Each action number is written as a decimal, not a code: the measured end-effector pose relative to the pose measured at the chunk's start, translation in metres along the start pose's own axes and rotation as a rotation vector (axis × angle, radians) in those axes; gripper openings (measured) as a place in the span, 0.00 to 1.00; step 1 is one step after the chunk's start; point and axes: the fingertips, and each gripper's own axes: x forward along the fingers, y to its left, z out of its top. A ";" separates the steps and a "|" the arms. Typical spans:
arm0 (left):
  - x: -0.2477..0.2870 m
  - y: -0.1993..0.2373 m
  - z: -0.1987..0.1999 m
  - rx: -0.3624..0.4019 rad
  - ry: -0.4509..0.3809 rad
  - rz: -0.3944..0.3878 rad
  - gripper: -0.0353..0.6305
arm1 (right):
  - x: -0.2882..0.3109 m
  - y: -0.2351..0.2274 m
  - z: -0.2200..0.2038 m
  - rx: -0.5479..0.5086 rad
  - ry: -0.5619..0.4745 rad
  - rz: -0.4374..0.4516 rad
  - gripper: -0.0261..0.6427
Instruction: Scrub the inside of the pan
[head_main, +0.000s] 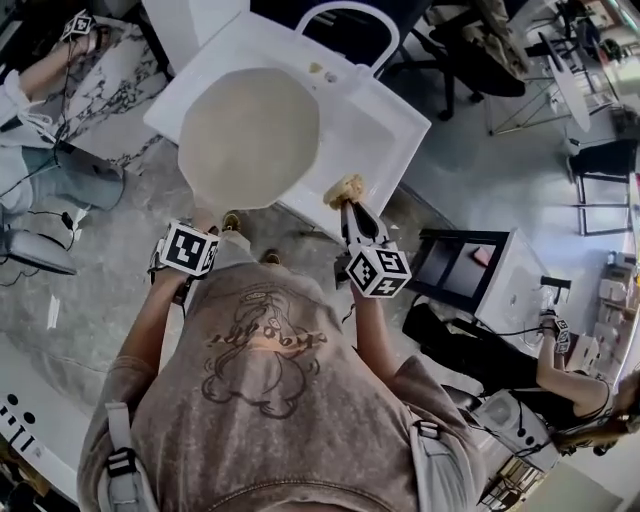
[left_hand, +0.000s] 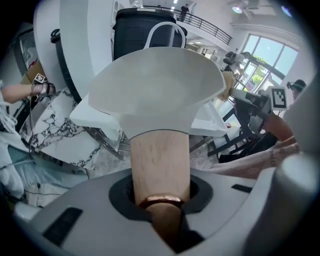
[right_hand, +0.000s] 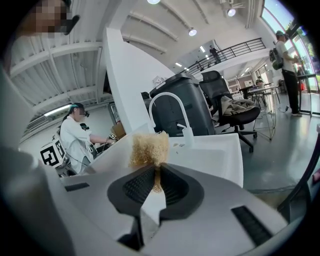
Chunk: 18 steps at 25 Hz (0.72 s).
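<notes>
Currently my left hand-held gripper (head_main: 192, 240) clamps the pan (head_main: 250, 135) handle (left_hand: 160, 160) to steady it; my right hand-held gripper (head_main: 352, 212), at the pan's 4 o'clock, pinches the scrubber (head_main: 345, 188) for scrubbing.

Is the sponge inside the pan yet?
Out: the sponge, pinched in the right gripper, sits just outside the rim of the pan.
</notes>
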 end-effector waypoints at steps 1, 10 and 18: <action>0.002 0.006 0.005 0.027 0.010 -0.002 0.20 | 0.004 -0.001 0.000 0.010 -0.004 -0.017 0.11; 0.022 0.071 0.045 0.303 0.104 -0.081 0.20 | 0.036 -0.002 0.009 0.078 -0.068 -0.202 0.11; 0.035 0.092 0.085 0.509 0.170 -0.152 0.20 | 0.030 -0.007 0.054 0.043 -0.172 -0.334 0.11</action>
